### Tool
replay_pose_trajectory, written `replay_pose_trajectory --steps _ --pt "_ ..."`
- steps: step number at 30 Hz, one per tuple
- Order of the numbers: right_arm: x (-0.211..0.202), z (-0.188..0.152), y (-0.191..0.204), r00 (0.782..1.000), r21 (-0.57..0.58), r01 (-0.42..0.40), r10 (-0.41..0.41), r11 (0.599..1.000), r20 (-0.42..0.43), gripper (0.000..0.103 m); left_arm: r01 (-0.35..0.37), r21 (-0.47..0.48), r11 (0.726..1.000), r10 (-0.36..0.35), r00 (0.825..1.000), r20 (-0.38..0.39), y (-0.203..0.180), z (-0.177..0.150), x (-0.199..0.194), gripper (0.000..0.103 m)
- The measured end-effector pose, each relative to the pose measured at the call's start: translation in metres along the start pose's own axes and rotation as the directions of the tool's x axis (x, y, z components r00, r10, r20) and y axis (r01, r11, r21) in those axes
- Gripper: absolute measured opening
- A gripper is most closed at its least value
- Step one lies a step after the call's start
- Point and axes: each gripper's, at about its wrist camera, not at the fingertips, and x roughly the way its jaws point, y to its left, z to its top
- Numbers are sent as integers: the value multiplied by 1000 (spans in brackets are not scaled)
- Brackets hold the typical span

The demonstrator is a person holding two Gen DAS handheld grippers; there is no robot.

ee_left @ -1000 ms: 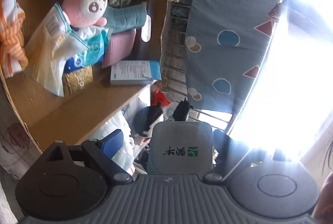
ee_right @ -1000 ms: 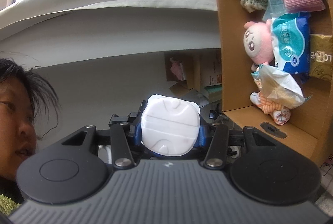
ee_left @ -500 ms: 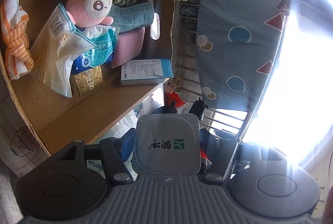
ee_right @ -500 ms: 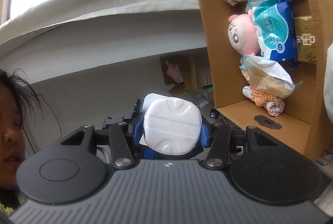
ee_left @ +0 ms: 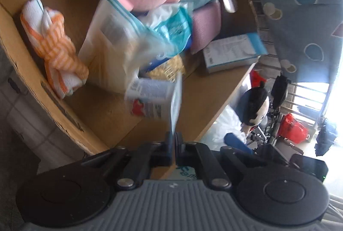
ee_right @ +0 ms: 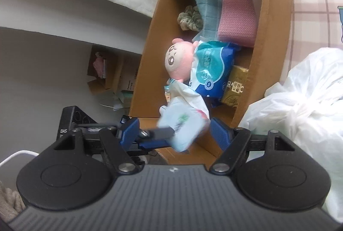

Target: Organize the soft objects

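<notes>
The left gripper (ee_left: 173,141) has just closed, jaws together, pinching only a thin edge of the tissue pack (ee_left: 156,100) above the cardboard box (ee_left: 53,106). Only the right wrist view shows the right gripper (ee_right: 174,130), jaws just opened, apart, the blurred pack (ee_right: 182,126) loose between them, near the pink plush (ee_right: 179,59).

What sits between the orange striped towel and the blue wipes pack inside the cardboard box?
A clear plastic bag lies between the orange striped towel and the blue wipes pack, shown in the left wrist view.
</notes>
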Motion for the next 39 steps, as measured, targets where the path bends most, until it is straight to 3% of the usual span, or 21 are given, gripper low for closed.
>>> replay_pose_trajectory --steps 4,7,9,13,17,20,23,28,30,34,38,39 --pt "-6 1 -5 1000 -3 22 -22 1000 13 74 -85 56 995 86 996 -23 -10 0 17 10" --pt "-11 2 -6 999 -5 35 -35 999 31 74 -100 97 990 101 995 -13 -23 0 17 18" --pt "-14 2 -7 998 -1 37 -37 999 45 74 -137 143 980 138 990 1 -32 0 16 24" --pt "-18 4 -8 998 6 36 -37 999 54 74 -218 189 957 217 976 28 -38 2 14 24" --pt "-20 3 -6 998 -7 43 -43 999 53 74 -238 231 943 224 971 85 -46 2 3 29" --pt "-20 4 -3 997 -18 51 -50 999 52 74 -260 272 927 246 965 86 -50 1 2 33" --pt "-18 6 1 997 -34 59 -57 998 54 74 -312 345 885 307 949 70 -56 1 13 37" --pt "-14 11 9 997 -49 55 -52 997 53 74 -441 467 766 444 889 112 -64 3 34 37" --pt "-11 12 12 997 -55 56 -53 997 51 74 -465 485 741 477 872 108 -63 5 40 37" --pt "-7 12 11 998 -42 53 -51 998 48 74 -418 472 776 443 894 64 -60 9 45 44" --pt "-4 12 9 998 -18 46 -45 999 54 74 -291 318 902 333 939 -86 -41 17 54 36" --pt "-4 12 9 998 -12 42 -41 999 56 74 -285 302 910 324 942 -86 -40 16 54 33"
